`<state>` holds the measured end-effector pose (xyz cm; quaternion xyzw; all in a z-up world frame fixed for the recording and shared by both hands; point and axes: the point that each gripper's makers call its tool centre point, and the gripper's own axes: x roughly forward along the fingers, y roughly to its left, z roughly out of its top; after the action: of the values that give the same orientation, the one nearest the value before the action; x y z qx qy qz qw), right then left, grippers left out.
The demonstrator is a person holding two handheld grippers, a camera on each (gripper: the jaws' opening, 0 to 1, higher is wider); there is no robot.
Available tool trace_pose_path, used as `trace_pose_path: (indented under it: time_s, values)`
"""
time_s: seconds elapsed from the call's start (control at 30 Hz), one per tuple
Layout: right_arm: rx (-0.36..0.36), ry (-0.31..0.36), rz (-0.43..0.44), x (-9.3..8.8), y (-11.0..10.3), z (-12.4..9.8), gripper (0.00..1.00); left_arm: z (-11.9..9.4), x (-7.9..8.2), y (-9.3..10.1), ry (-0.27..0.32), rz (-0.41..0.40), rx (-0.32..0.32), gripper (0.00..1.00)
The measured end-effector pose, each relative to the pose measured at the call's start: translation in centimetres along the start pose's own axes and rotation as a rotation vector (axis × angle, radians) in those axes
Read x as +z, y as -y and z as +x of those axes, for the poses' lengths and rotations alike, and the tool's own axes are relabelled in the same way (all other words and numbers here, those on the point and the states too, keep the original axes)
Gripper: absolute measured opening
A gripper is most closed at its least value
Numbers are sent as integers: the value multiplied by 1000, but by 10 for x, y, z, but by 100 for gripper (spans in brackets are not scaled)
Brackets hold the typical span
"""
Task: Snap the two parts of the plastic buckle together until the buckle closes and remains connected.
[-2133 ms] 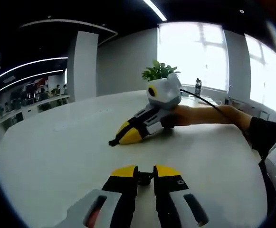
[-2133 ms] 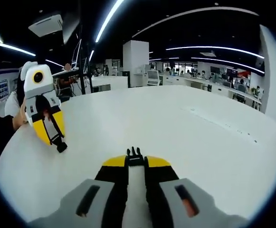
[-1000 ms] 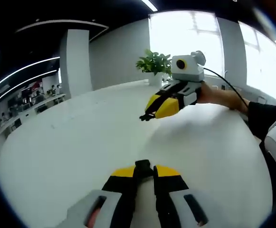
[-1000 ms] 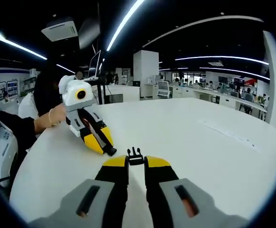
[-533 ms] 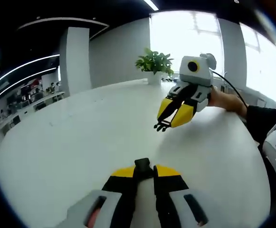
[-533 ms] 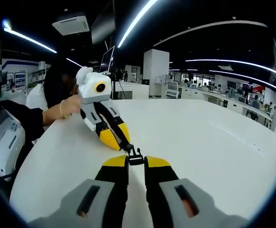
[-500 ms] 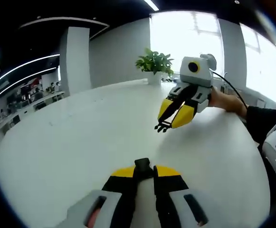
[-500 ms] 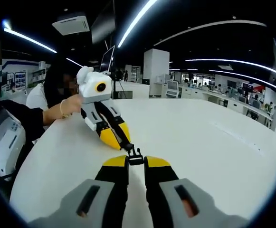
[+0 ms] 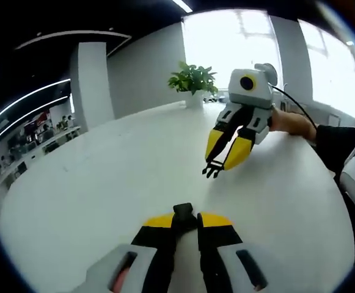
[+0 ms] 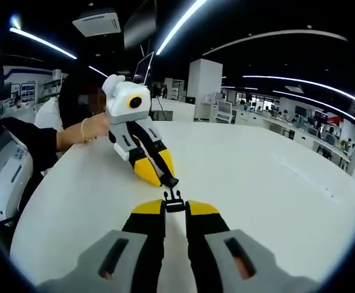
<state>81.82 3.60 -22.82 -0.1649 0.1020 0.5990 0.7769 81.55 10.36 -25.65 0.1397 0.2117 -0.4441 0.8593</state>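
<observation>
Noted the left gripper (image 9: 186, 218) at the bottom centre of the left gripper view, jaws drawn narrow and pinching a small black buckle piece, the socket half (image 9: 184, 210), by its rear end. Picked out the right gripper (image 9: 229, 145) at the upper right of that view, lifted off the white table (image 9: 91, 183), with a hand (image 9: 290, 122) behind it and a potted plant (image 9: 192, 79) further back at the upper centre.

Found the right gripper (image 10: 175, 207) at the bottom centre of the right gripper view, likewise clamped narrow, on the pronged half (image 10: 173, 197), prongs pointing up-frame. Saw the left gripper (image 10: 153, 163) slanting down from the upper left there, its black piece (image 10: 172, 181) just above the prongs. Could not tell whether the two tips were touching; not yet seated in any case.

Judged both halves light, stiff, smooth plastic: easy to lift, but liable to twist or squirt out of a pinch if loaded off-axis. Judged the side prongs springy, needing a short firm push to flex inward and click, though thin enough to bend or jam if driven in crooked.

Best taken by the flat rear bar of each half, as here, leaving the prongs and the socket mouth free of the jaws. Called for squaring the two pieces onto one line first, then pushing straight in until latched, then a light pull apart to test the catch.
</observation>
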Motion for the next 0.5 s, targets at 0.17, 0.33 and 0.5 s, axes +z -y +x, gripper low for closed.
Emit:
trace_pose_path:
  time_s: [0.17,0.33,0.5]
  values:
    - [-3,-13,-17,-3,1,0,12,0,0,-1,2,-2,-3,12]
    - [-3,-20,-30,-4,1,0,12,0,0,-1,5,-1,-8,12]
    - [4,-28,-36,-6,0,2,12,1,1,1,6,21,-9,12]
